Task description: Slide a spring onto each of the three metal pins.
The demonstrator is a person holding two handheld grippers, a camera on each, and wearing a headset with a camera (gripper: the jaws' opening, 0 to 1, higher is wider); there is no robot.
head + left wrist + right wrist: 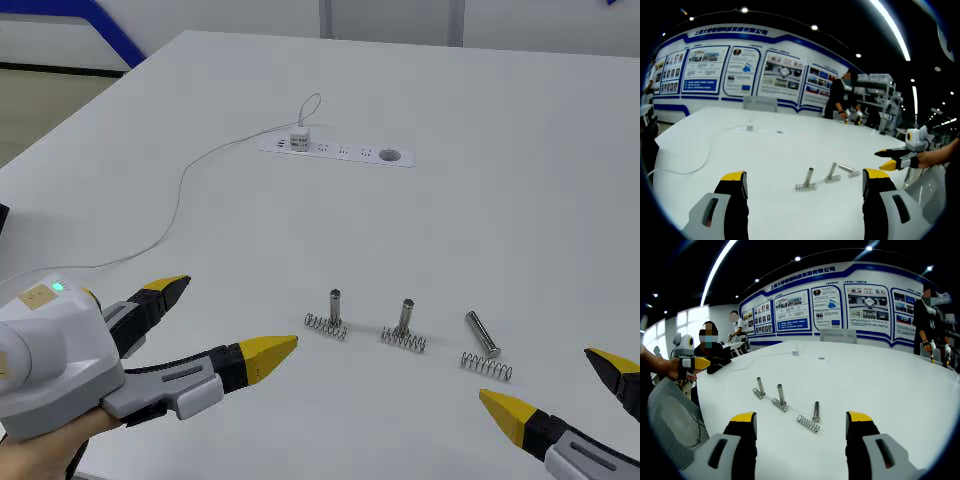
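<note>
Fingers [265,350] spread; 3 pins [405,313] lie pointing away, springs [403,341] crosswise.

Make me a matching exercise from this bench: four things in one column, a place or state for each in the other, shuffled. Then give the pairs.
Things
1. power strip
2. springs
3. left gripper
4. cable

Places or states
A. open, holding nothing
B. lying on the table, one in front of each of the pins, none on a pin
C. trailing from the plug toward the table's left edge
D. on the far side of the table, beyond the pins

Pairs: 1-D, 2-B, 3-A, 4-C
</note>
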